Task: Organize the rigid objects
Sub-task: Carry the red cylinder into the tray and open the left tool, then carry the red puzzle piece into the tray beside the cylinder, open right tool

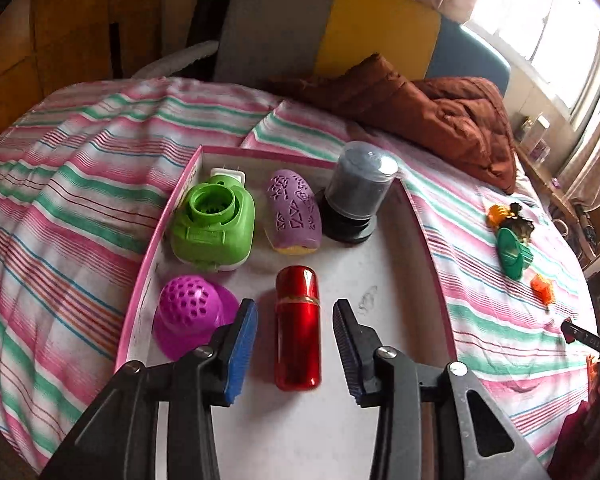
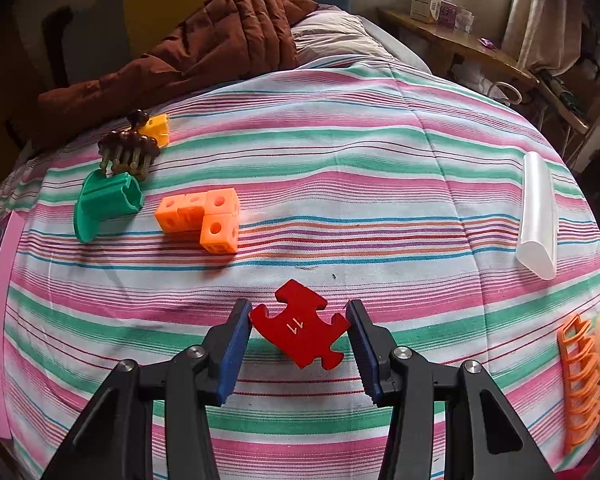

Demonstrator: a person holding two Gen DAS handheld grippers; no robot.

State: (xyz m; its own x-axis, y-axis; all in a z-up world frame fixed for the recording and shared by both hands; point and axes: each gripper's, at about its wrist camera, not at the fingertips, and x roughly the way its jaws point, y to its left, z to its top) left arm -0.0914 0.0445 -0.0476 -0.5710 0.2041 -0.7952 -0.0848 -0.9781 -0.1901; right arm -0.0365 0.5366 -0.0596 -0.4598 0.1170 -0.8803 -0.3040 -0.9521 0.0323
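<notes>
In the left wrist view a pink-rimmed white tray (image 1: 396,280) lies on the striped bed. It holds a green plastic gadget (image 1: 214,226), a purple patterned piece (image 1: 294,212), a dark lidded jar (image 1: 358,192), a magenta perforated cap (image 1: 192,318) and a red metal cylinder (image 1: 297,326). My left gripper (image 1: 295,334) is open, its pads on either side of the cylinder with gaps. In the right wrist view my right gripper (image 2: 299,334) is open around a red puzzle piece (image 2: 300,328) marked 11, which lies on the sheet.
On the sheet lie orange linked cubes (image 2: 202,218), a green flanged tube (image 2: 106,204), a brown hair claw (image 2: 130,152), a yellow cube (image 2: 158,128), a clear white tube (image 2: 538,216) and an orange rack (image 2: 580,380). A brown quilt (image 2: 204,52) lies behind.
</notes>
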